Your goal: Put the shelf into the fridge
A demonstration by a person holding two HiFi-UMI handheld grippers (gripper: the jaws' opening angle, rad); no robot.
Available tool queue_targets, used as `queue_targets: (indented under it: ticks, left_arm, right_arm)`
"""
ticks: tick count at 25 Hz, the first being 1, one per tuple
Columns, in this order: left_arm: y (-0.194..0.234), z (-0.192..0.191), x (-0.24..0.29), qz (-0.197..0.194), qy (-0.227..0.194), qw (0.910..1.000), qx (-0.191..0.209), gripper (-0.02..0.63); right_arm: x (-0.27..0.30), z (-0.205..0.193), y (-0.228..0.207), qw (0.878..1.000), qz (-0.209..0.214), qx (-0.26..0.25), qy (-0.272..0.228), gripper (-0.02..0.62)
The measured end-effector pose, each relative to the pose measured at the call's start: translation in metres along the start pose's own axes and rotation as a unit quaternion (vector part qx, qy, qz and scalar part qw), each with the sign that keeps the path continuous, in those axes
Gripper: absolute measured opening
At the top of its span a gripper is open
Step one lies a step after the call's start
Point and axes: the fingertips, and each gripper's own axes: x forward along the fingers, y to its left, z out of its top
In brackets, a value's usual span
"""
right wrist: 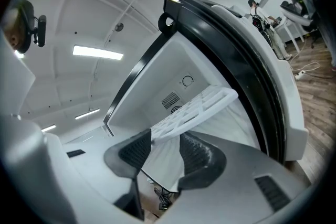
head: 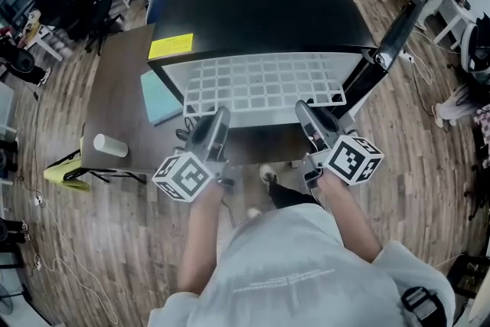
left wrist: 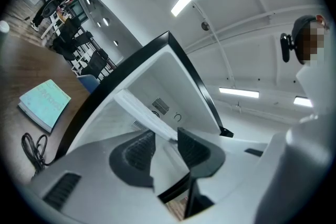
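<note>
My left gripper (head: 220, 117) and right gripper (head: 305, 109) both pinch the shelf (head: 260, 80) in closed fingers. It looks partly inside the fridge (head: 260, 4), so sliding it home remains.

Steeply from above, onto a black fridge (head: 260, 4) with its door swung open at the right. Half out of its opening, a white plastic grid shelf (head: 264, 84), lying flat. At the shelf's near edge, left gripper (head: 220, 117) and right gripper (head: 305, 109), jaws reaching onto the rim, well apart from each other. Left of the fridge, a brown wooden desk (head: 115, 88) bearing a pale blue book (head: 157, 99) and a white cylindrical cup (head: 111, 145) on its side.
</note>
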Motion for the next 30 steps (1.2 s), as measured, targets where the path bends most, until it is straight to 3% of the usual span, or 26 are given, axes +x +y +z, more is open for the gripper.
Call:
queue_targets:
  ticks: [10,30]
  left_arm:
    - [0.004,0.006,0.014,-0.002,-0.019,0.9997,-0.013,0.135]
    - [0.017,0.006,0.030,-0.002,-0.016,0.9997,-0.021,0.130]
  right_arm:
    - [0.007,0.004,-0.004,1.000,0.006,0.005,0.008,0.176]
    - [0.027,0.006,-0.017,1.000,-0.004,0.026,0.009,0.176]
